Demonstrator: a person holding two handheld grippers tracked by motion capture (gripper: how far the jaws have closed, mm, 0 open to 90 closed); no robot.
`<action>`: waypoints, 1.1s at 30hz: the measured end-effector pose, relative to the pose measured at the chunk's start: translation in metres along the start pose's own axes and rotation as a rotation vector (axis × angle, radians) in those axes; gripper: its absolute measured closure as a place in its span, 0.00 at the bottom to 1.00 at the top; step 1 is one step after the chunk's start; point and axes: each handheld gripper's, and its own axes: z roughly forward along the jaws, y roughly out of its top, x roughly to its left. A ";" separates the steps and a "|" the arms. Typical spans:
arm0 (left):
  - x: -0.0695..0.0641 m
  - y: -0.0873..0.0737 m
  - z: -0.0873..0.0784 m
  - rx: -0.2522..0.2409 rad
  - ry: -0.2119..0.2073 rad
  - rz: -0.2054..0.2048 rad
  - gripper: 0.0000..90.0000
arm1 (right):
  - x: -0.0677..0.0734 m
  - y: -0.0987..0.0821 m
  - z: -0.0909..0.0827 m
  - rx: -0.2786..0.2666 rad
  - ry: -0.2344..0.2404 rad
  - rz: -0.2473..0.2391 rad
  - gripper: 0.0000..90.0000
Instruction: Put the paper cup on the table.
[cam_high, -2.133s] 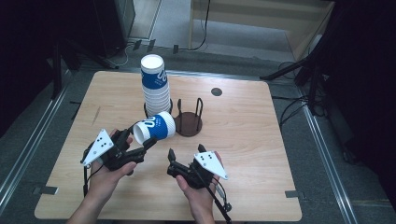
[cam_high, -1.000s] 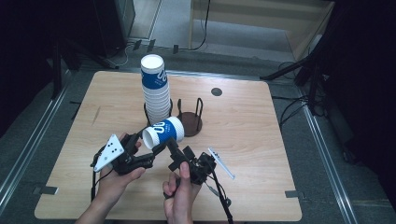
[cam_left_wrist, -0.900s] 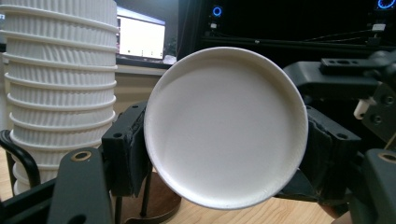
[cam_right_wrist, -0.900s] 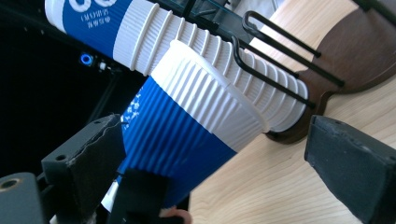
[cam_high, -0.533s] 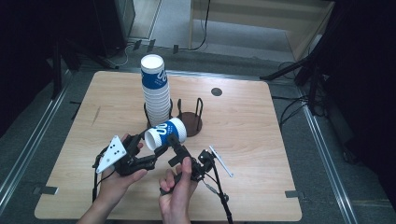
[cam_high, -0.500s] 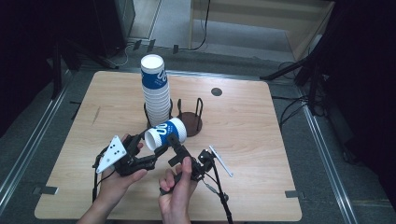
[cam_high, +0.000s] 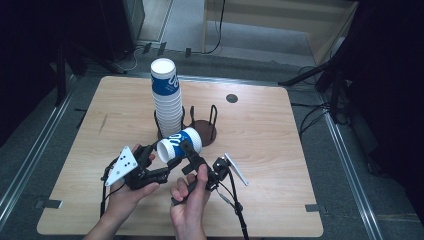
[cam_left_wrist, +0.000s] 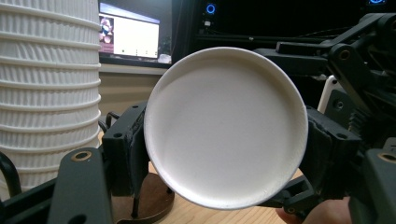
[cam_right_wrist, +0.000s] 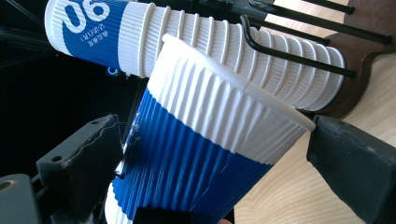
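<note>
A blue and white ribbed paper cup (cam_high: 179, 144) lies on its side in the air above the table's front middle. My left gripper (cam_high: 161, 159) is shut on its base end; the cup's white bottom (cam_left_wrist: 224, 126) faces the left gripper view between the two black fingers (cam_left_wrist: 123, 149). My right gripper (cam_high: 192, 157) reaches in from the right, straddling the cup (cam_right_wrist: 210, 140). Its jaws have just been opening, and the pads (cam_right_wrist: 350, 163) stand beside the rim and the blue wall without pressing.
A tall stack of the same cups (cam_high: 167, 97) stands in a black wire holder with a brown round base (cam_high: 205, 131) just behind the held cup. The wooden table (cam_high: 280, 165) has a dark round spot (cam_high: 231, 98) at the back.
The right gripper came in from the lower right, rolled onto its side and closed up on the cup. The left hand carried the cup slightly right, then kept still.
</note>
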 end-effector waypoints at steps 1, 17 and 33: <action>0.000 0.000 0.000 0.000 0.000 0.000 0.32 | -0.001 0.001 0.000 0.001 0.003 0.003 0.03; -0.002 -0.001 0.001 0.017 -0.023 -0.012 0.32 | -0.006 0.003 0.006 0.017 0.055 -0.003 0.02; -0.006 -0.002 0.003 0.040 -0.060 -0.004 0.32 | -0.010 0.017 0.008 -0.036 0.056 0.014 0.02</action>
